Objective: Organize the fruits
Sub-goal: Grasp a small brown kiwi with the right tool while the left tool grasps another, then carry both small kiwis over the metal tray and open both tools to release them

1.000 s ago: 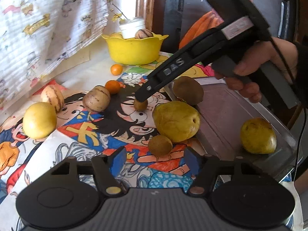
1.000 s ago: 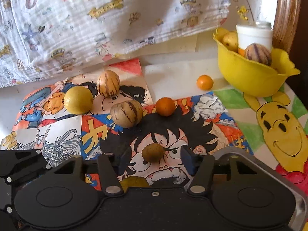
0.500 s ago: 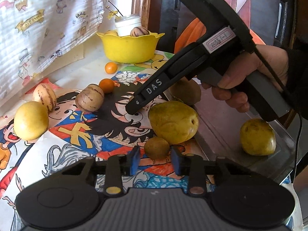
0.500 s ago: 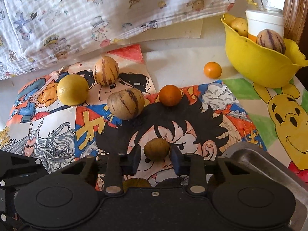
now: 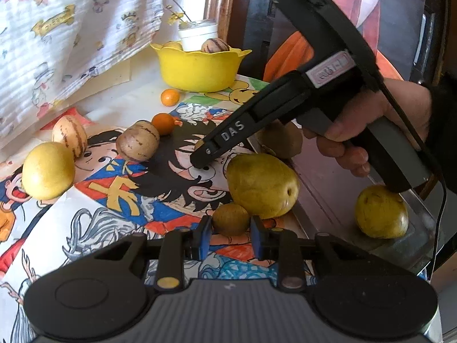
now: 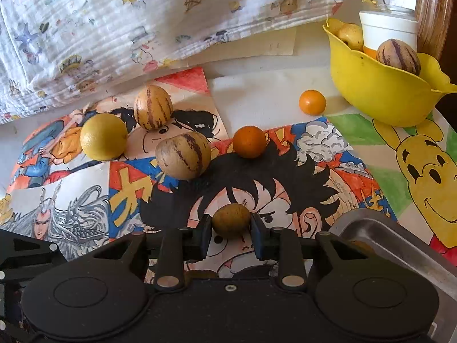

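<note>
Each gripper is clamped on its own small brown fruit, and both fruits still sit on the cartoon-printed mat. The left gripper has just closed on a small brown fruit that lies just beside a large green pear; the blue pads press on its two sides. The right gripper has likewise just closed on another small brown fruit, held across its widest part.

These fruits look round, firm and light, with a dull skin that should not slip much. I judge that a grip at the middle is correct, because higher up the fruit could pop out. Hard pressing may bruise them.

Further out lie two striped melon-like fruits, a yellow round fruit and two small oranges. A metal tray holds another pear, and a yellow bowl stands at the back.
</note>
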{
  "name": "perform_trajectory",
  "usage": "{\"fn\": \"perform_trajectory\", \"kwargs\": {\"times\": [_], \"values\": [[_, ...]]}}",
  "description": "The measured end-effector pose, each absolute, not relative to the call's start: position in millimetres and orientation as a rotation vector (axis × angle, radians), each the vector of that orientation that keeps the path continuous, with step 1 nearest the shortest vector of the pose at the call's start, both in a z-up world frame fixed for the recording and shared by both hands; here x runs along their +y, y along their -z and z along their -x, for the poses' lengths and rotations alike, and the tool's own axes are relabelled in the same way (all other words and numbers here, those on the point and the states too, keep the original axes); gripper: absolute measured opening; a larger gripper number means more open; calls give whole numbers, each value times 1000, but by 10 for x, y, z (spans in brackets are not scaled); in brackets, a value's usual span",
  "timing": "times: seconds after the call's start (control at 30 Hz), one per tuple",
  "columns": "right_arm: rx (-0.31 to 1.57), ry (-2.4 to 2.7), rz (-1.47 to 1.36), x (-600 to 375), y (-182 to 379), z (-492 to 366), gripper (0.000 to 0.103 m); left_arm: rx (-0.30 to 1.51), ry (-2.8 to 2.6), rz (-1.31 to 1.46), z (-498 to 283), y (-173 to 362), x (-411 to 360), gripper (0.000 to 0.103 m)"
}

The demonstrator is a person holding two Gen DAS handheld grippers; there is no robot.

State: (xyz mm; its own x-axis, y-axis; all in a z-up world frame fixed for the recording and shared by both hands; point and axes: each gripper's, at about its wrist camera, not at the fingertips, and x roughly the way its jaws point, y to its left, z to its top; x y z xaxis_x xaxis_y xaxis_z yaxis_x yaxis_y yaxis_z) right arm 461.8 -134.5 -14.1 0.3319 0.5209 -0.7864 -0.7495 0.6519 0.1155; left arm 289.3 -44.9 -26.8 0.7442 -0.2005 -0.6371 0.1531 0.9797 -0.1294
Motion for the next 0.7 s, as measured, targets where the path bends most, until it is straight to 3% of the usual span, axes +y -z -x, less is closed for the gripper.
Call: {"fn": "perform_trajectory", "kwargs": {"times": [0.7], "values": [[746,-801,182,-2036,-426,-3972,31,647,146,111,-2620,-34,-497,31]]}}
